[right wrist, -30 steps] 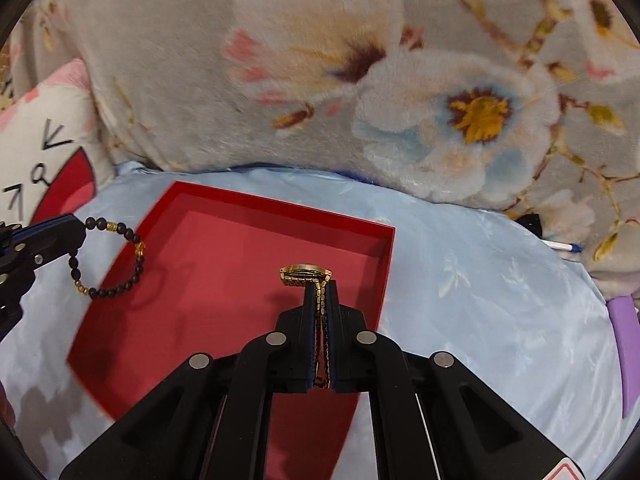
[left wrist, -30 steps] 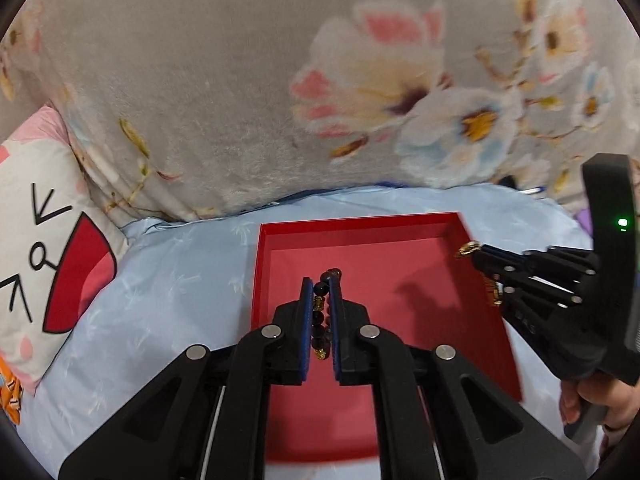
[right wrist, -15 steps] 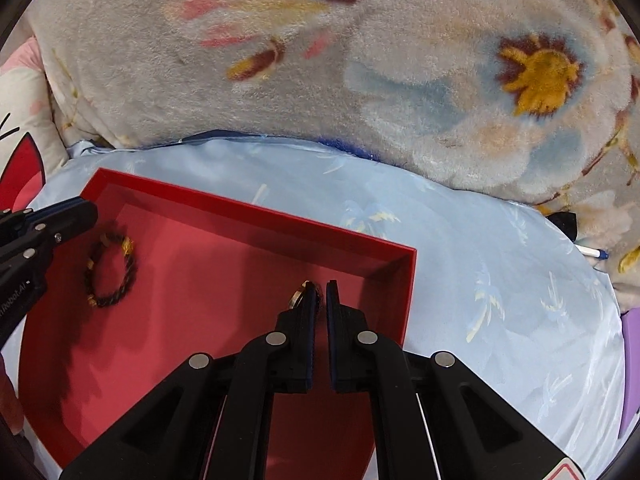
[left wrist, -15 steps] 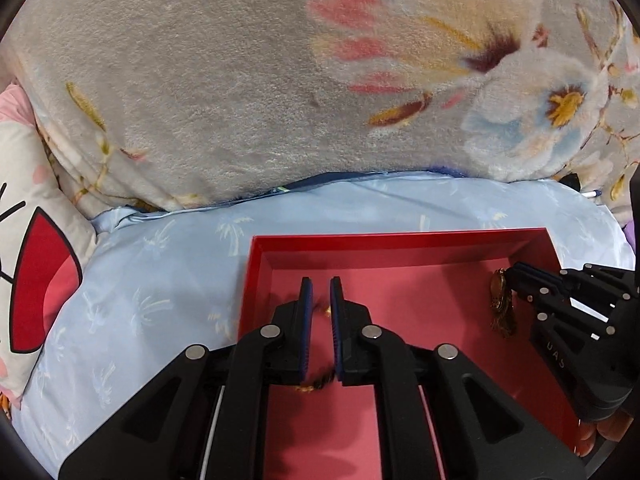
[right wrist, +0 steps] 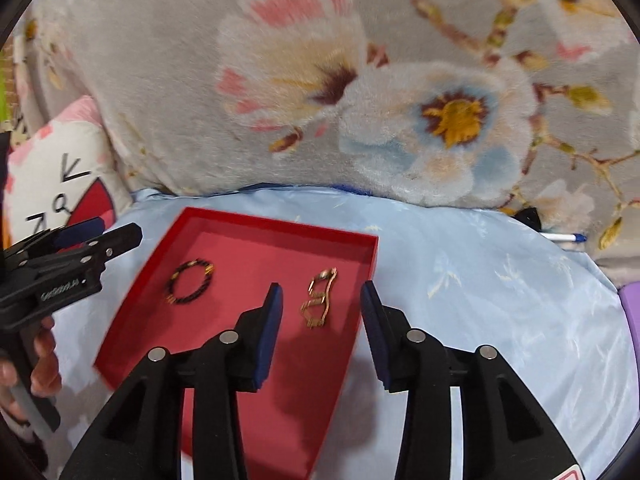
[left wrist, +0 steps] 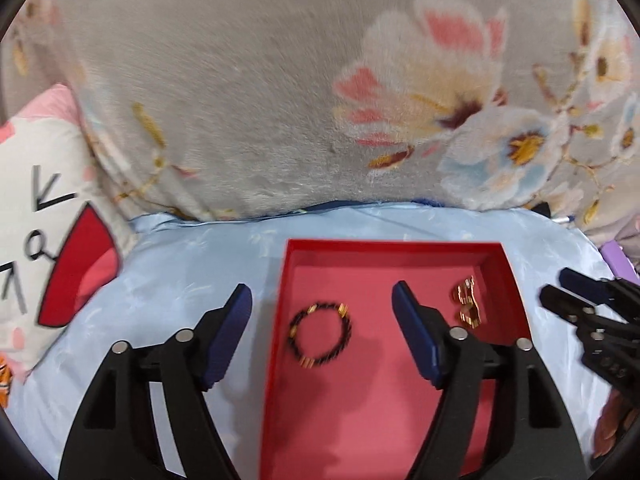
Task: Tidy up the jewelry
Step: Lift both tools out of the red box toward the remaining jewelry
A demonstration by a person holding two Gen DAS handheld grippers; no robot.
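A red tray [left wrist: 400, 246] lies on the light blue bedding; it also shows in the right wrist view [right wrist: 280, 226]. A dark bead bracelet with gold beads [left wrist: 320, 334] lies on the tray floor at its left side, also seen in the right wrist view [right wrist: 190, 282]. A gold chain bracelet [left wrist: 468, 306] lies at the tray's right side, also in the right wrist view [right wrist: 318, 298]. My left gripper [left wrist: 322, 300] is open and empty above the bead bracelet. My right gripper [right wrist: 322, 294] is open and empty above the gold chain.
A grey floral plush blanket [left wrist: 280, 100] rises behind the tray. A white cartoon pillow [left wrist: 44, 220] lies at the left. A pen [right wrist: 564, 237] and a purple object [right wrist: 632, 312] lie at the right edge of the bedding [right wrist: 500, 300].
Both grippers opened wide and drew back from the tray. The bead bracelet and the gold chain, held a second ago, now lie on the tray floor.
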